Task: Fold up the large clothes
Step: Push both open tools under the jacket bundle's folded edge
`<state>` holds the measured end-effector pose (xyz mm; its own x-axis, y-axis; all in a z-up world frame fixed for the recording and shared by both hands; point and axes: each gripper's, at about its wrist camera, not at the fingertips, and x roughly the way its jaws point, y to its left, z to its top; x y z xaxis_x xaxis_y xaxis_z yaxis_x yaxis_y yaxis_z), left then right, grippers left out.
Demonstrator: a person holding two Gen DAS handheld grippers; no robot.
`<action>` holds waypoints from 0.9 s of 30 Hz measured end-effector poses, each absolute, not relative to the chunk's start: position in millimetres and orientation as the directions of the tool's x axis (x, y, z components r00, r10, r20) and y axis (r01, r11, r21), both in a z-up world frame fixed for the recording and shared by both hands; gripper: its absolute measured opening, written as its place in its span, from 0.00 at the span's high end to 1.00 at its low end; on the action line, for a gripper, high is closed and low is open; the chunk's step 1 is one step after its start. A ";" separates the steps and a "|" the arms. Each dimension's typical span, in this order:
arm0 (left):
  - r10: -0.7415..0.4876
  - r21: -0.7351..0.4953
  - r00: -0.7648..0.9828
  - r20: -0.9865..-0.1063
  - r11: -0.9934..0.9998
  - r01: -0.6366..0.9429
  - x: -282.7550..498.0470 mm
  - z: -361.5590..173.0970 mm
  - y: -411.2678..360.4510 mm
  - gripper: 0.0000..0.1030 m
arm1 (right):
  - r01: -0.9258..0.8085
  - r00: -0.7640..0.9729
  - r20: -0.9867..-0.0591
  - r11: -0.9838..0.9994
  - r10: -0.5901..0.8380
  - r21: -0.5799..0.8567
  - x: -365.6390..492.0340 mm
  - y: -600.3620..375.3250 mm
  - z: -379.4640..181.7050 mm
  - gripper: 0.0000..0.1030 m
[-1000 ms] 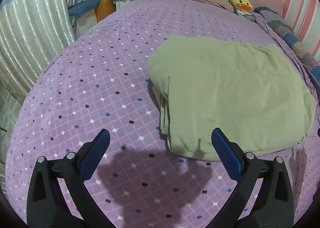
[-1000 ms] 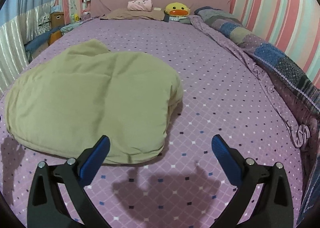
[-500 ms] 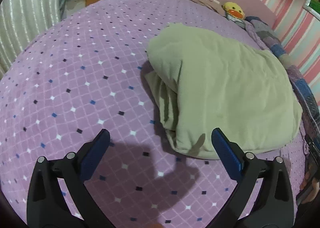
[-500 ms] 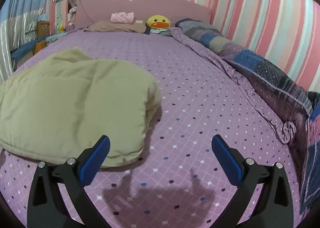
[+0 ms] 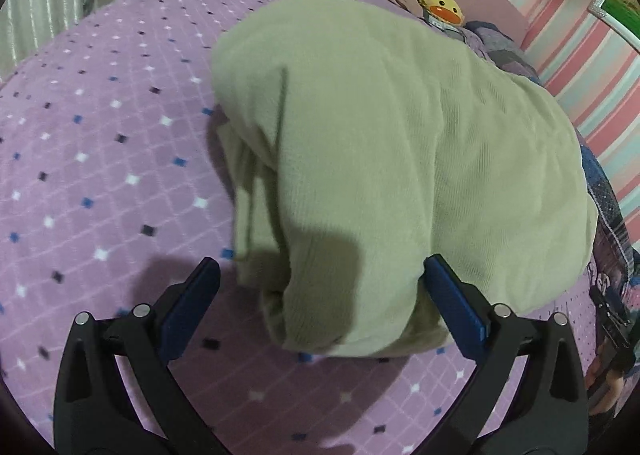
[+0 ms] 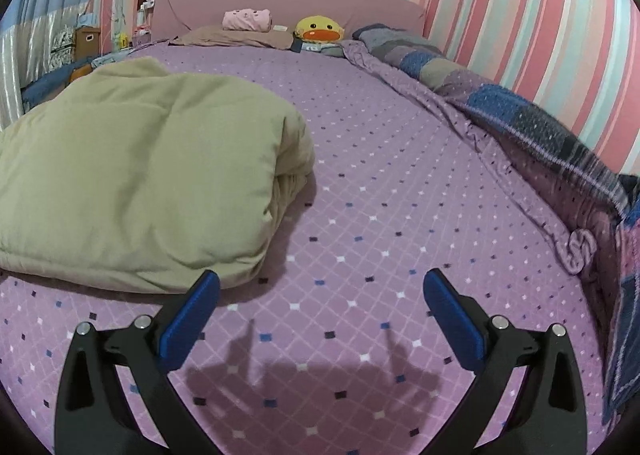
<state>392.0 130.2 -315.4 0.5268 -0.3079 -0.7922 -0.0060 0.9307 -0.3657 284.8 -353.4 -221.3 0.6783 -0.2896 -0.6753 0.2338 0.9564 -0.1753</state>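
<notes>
A folded olive-green garment [image 5: 400, 143] lies on the purple patterned bed [image 5: 100, 175]. My left gripper [image 5: 320, 295] is open, and the garment's near corner sits between its blue fingers [image 5: 452, 303]. In the right wrist view the same garment [image 6: 140, 175] lies at the left. My right gripper [image 6: 320, 307] is open and empty over the bare bedspread [image 6: 400, 215], just right of the garment's near right corner.
A yellow duck plush [image 6: 319, 29] and a pink rolled item [image 6: 247, 20] sit by the headboard. A patchwork quilt [image 6: 500, 111] is bunched along the striped wall on the right. Curtains and a box [image 6: 86, 40] stand at the left.
My left gripper has moved forward and down, so the garment's near corner now lies between its fingers. My right gripper has shifted right, away from the garment.
</notes>
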 end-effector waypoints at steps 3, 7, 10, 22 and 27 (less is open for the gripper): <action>-0.344 -0.400 0.508 -0.790 0.917 -0.001 400.1 -320.5 123.9 0.03 | 0.232 0.673 -0.692 0.963 -0.259 -0.135 292.1 -356.2 -226.9 0.02; -0.394 -0.443 0.478 -0.785 0.897 0.013 407.7 -324.6 116.1 0.05 | 0.242 0.659 -0.717 0.967 -0.227 -0.083 304.0 -362.3 -236.9 0.02; -0.380 -0.421 0.470 -0.797 0.907 0.019 408.0 -326.2 110.0 0.07 | 0.251 0.660 -0.730 0.968 -0.179 -0.010 309.2 -370.0 -240.0 0.02; -0.304 -0.303 0.479 -0.823 0.949 0.083 401.3 -314.0 90.1 0.27 | 0.198 0.666 -0.740 0.979 -0.094 0.053 315.4 -378.2 -253.8 0.02; -0.280 -0.272 0.482 -0.830 0.958 0.088 405.9 -309.9 80.8 0.27 | 0.210 0.692 -0.721 0.963 -0.026 0.167 323.2 -392.7 -251.7 0.02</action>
